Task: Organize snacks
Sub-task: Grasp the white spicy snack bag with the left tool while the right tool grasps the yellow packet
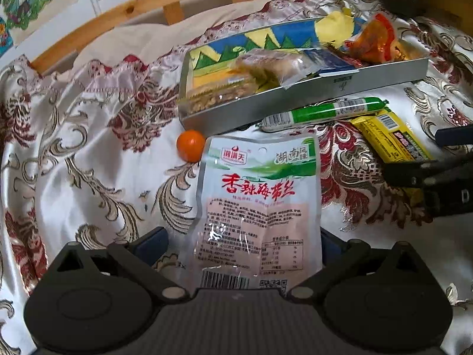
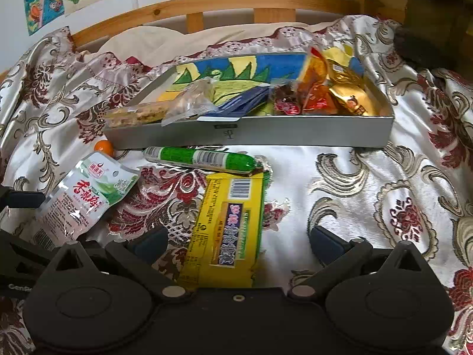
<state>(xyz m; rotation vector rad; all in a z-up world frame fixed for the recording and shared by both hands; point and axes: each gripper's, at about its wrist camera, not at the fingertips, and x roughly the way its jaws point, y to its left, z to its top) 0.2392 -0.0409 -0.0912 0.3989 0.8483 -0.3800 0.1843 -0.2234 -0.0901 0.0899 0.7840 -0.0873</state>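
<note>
A white seaweed snack pouch (image 1: 257,204) (image 2: 85,198) lies on the patterned cloth between the spread fingers of my left gripper (image 1: 244,245), which is open. A yellow snack pack (image 2: 227,222) (image 1: 390,139) lies between the fingers of my open right gripper (image 2: 239,244), nearer its left finger. Just beyond it rests a green sausage stick (image 2: 201,158) (image 1: 340,109), against the front of a grey tray (image 2: 266,133) (image 1: 369,74). The tray holds several wrapped snacks. A small orange fruit (image 1: 190,145) (image 2: 103,147) sits by the tray's left corner.
The floral satin cloth (image 2: 369,195) covers a bed and lies rumpled at the left. A wooden rail (image 2: 224,0) runs behind the tray, with coloured drawings (image 2: 44,0) on the wall above. A dark object (image 2: 419,44) sits at the far right.
</note>
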